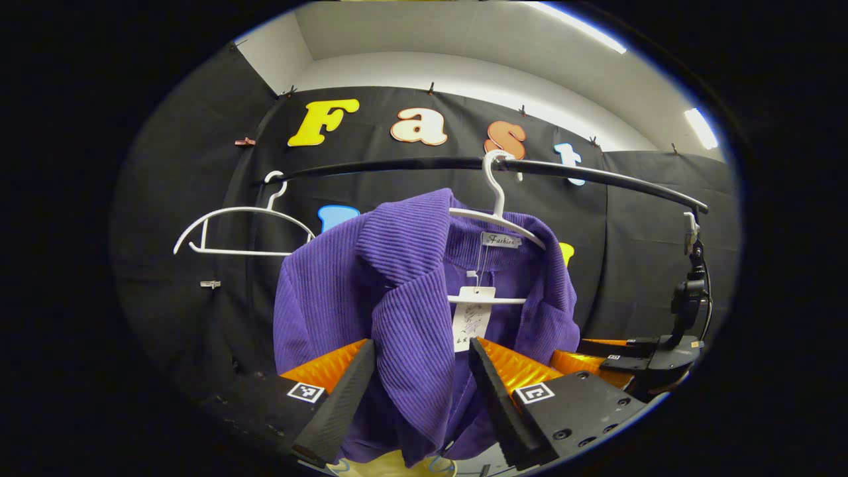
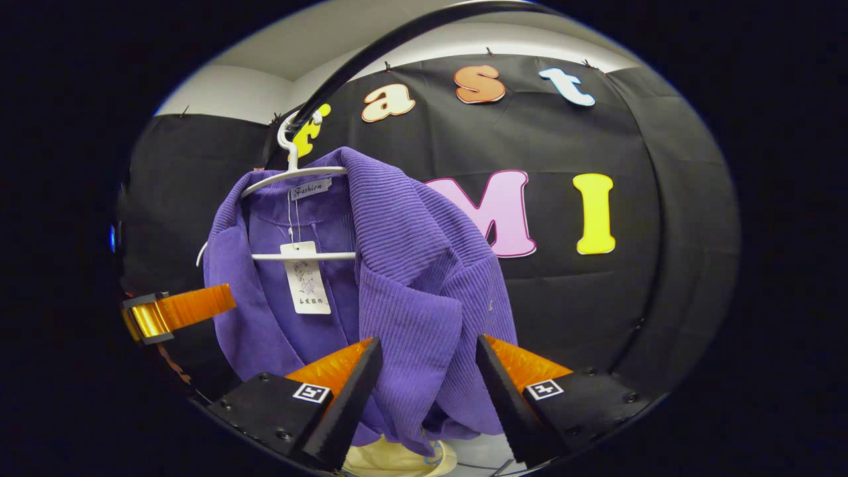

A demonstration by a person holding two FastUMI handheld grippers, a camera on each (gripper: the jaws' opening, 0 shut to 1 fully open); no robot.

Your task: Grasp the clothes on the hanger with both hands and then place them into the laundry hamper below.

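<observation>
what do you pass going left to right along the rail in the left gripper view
empty white hanger → purple jacket on its own hanger → camera mount at the rail's right end

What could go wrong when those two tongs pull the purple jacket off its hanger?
The purple jacket is still draped over the white hanger, so its collar may snag and drag the hanger along the rail. Both the left tongs and right tongs are open around loose folds; a shallow pinch could slip. The jacket might miss the hamper barely visible below.
</observation>
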